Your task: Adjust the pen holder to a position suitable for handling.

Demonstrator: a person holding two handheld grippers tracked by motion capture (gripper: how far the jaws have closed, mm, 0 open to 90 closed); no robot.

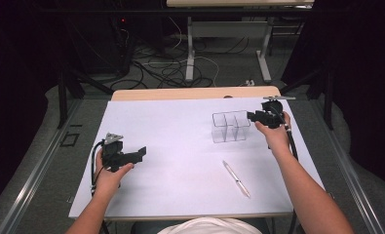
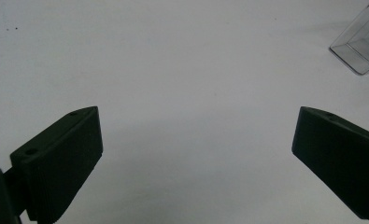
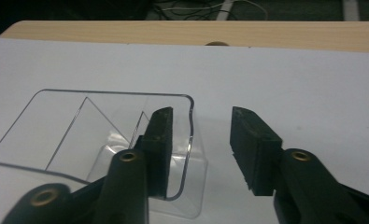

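High view, clear divided box [image 1: 230, 126] near desk's far right corner, right gripper [image 1: 252, 116] jaws parted, straddling box's right wall, grip unconfirmed, left gripper [image 1: 140, 153] spread wide by left edge, pen [image 1: 236, 178] near front edge.

The sheet [image 1: 180, 146] covering the table was plain white, without any pattern, and the strip of tabletop [image 1: 195, 92] showing past its far edge was pale wood. Both grippers, the left gripper [image 1: 140, 152] and the right gripper [image 1: 251, 116], were matte black (the right one's screws glinted brass in its own view). A grey three-cornered plate [image 1: 114, 137] sat on the left one. The container [image 1: 230, 126] was colourless and clear, only its edges drawing thin dark lines. The pen [image 1: 236, 178] looked silvery white. The floor [image 1: 214, 63] beyond was dull grey, crossed by black and white cables [image 1: 165, 68].
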